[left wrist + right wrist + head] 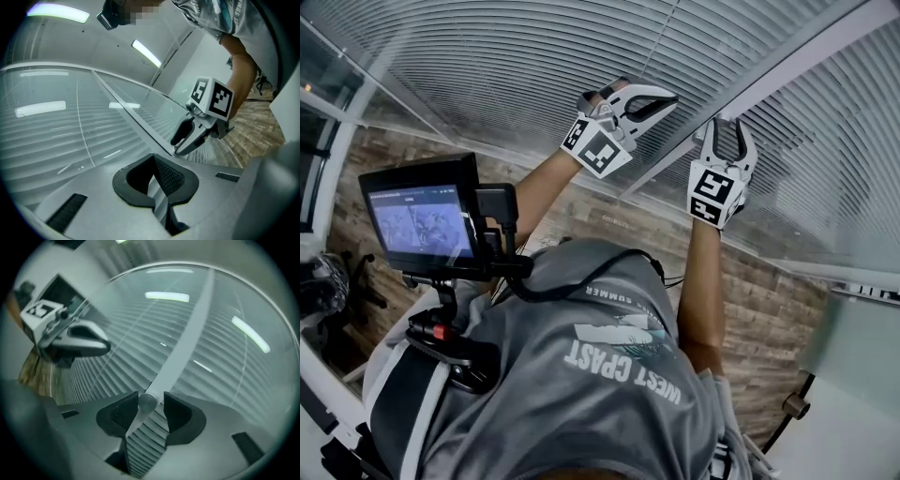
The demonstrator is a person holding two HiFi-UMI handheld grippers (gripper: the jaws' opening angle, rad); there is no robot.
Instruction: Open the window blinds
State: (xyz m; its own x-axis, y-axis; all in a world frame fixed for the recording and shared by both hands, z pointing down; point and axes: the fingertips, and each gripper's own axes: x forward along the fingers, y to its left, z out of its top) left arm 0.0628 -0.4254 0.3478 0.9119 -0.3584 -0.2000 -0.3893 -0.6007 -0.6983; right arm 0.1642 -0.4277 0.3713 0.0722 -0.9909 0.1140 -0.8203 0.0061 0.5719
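White slatted blinds (506, 66) behind glass fill the top of the head view, split by a slanted white bar (787, 66). My right gripper (724, 122) is at that bar with its jaws apart. In the right gripper view the bar (187, 338) runs down to a small silvery round knob (146, 401), which sits between the pads of the right gripper (150, 408) without being clamped. My left gripper (661, 101) is raised at the blinds left of the bar, fingertips together. Its own view shows the left gripper (154, 187) pads nearly touching, and whether anything is held is unclear.
A small monitor (422, 220) on a chest rig sits low on the left, above the person's grey shirt (609, 375). A wood-pattern floor (769, 309) lies below. The right gripper (177, 146) appears in the left gripper view, and the left gripper (104, 346) in the right one.
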